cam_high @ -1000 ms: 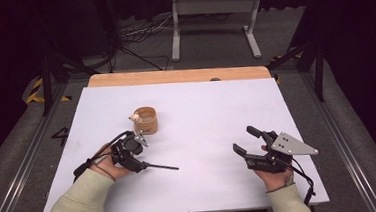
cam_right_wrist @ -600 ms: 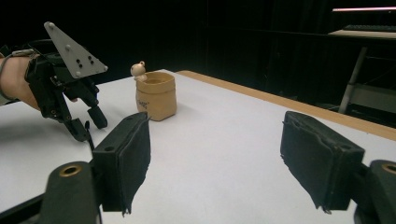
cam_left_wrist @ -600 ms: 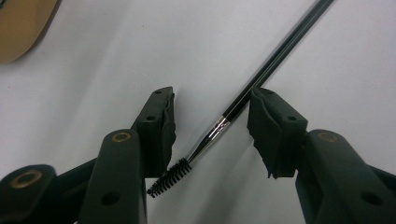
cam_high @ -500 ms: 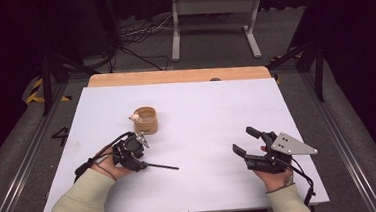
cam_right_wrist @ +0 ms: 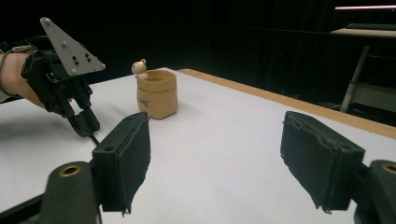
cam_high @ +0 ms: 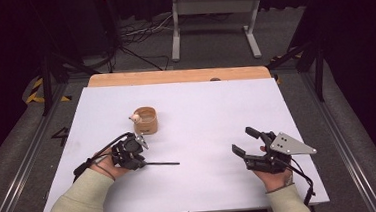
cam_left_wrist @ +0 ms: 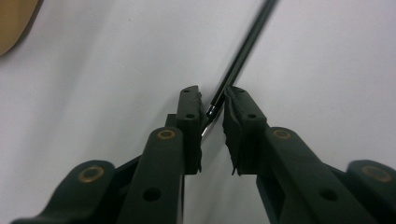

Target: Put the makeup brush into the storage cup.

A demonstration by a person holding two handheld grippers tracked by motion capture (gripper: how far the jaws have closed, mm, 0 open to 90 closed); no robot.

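A thin black rod [cam_high: 162, 163] with a small silver tip lies on the white table [cam_high: 211, 109]. My left gripper [cam_high: 143, 163] rests over its left end. In the left gripper view the jaws have just been closing. My left gripper [cam_left_wrist: 212, 100] now pinches the rod [cam_left_wrist: 243, 51] near its tip between the pads. My right gripper [cam_high: 243, 139] hovers open at the table's right, nothing between its pads [cam_right_wrist: 128, 154]. A tan cup [cam_high: 145, 120] with a small figure on its rim stands beyond the left hand, also in the right gripper view as the cup [cam_right_wrist: 157, 93].
A wooden strip [cam_high: 174, 76] runs along the table's far edge. A metal stand [cam_high: 215, 19] and cables lie on the floor beyond. The right gripper view shows my left gripper [cam_right_wrist: 86, 123] with its grey plate near the cup. White surface stretches between the two hands.
The left gripper's jaws have drawn closer together over the rod's end. Both hands, the rod and the cup lie where they were.
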